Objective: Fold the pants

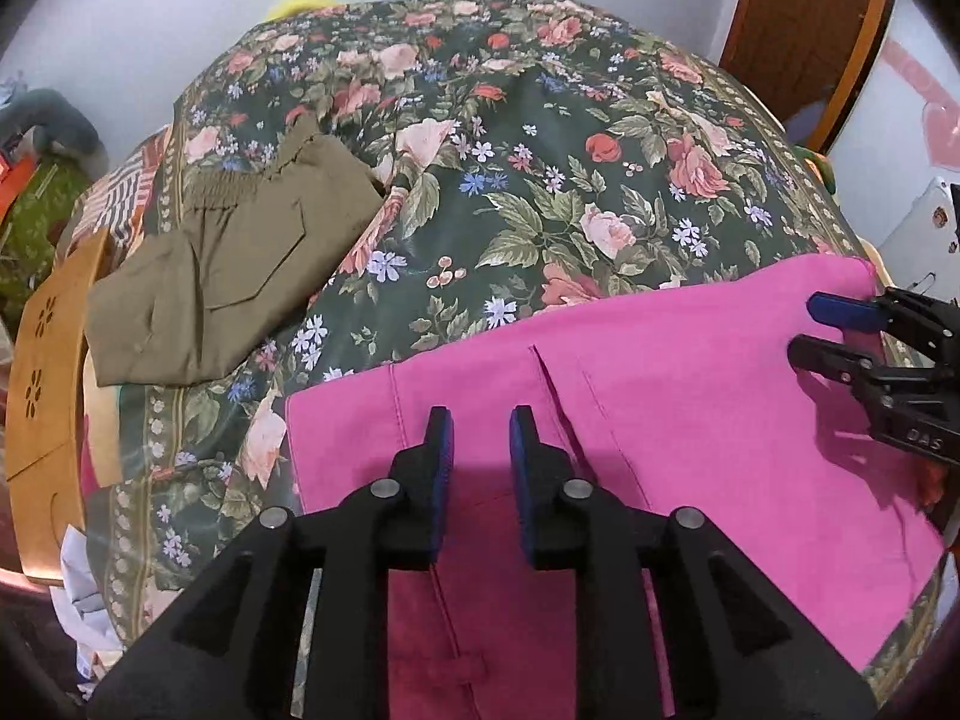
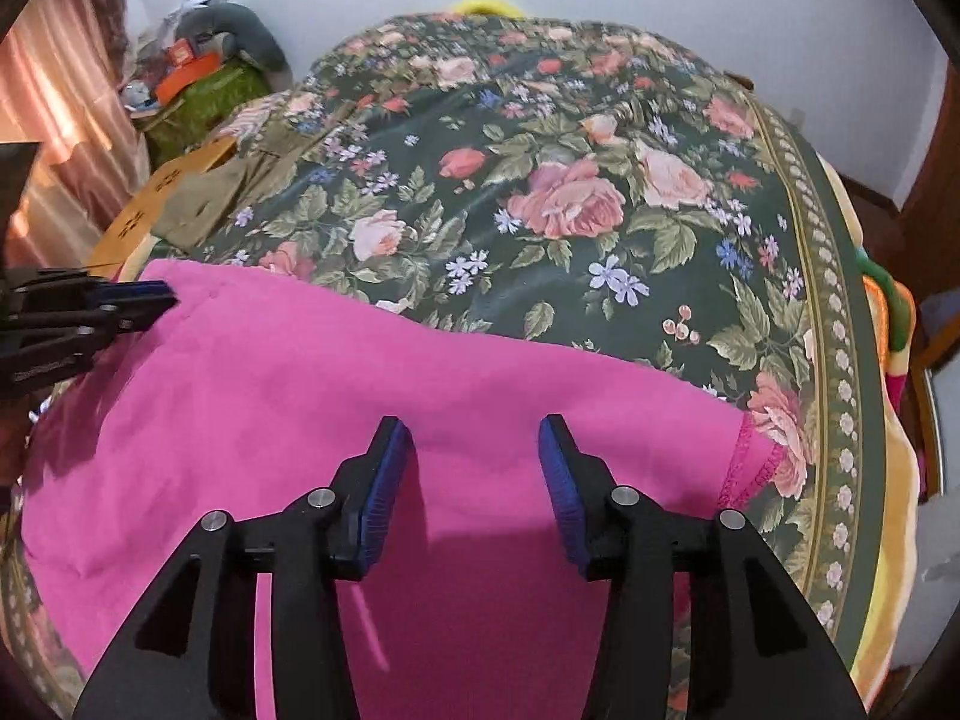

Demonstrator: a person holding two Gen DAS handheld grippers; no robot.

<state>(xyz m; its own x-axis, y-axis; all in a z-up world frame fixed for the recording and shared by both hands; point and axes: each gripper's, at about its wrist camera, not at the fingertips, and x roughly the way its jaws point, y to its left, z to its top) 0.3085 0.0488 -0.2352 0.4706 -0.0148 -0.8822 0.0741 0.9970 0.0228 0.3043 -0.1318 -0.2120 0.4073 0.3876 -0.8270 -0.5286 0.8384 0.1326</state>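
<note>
Bright pink pants (image 1: 690, 384) lie flat across the near side of a floral tablecloth (image 1: 540, 138); they also show in the right wrist view (image 2: 300, 384). My left gripper (image 1: 480, 420) is open and empty, hovering over the pants near a seam and a slit pocket. My right gripper (image 2: 474, 432) is open and empty over the pants near their stitched hem at the right. In the left wrist view the right gripper (image 1: 807, 327) is at the pants' right edge. In the right wrist view the left gripper (image 2: 162, 300) is at their left edge.
Folded olive-green pants (image 1: 228, 264) lie at the table's left side; they also show in the right wrist view (image 2: 204, 198). A wooden chair back (image 1: 48, 372) stands at the left. Clutter (image 2: 198, 72) is piled by the wall. A wooden door (image 1: 804, 30) stands at the back right.
</note>
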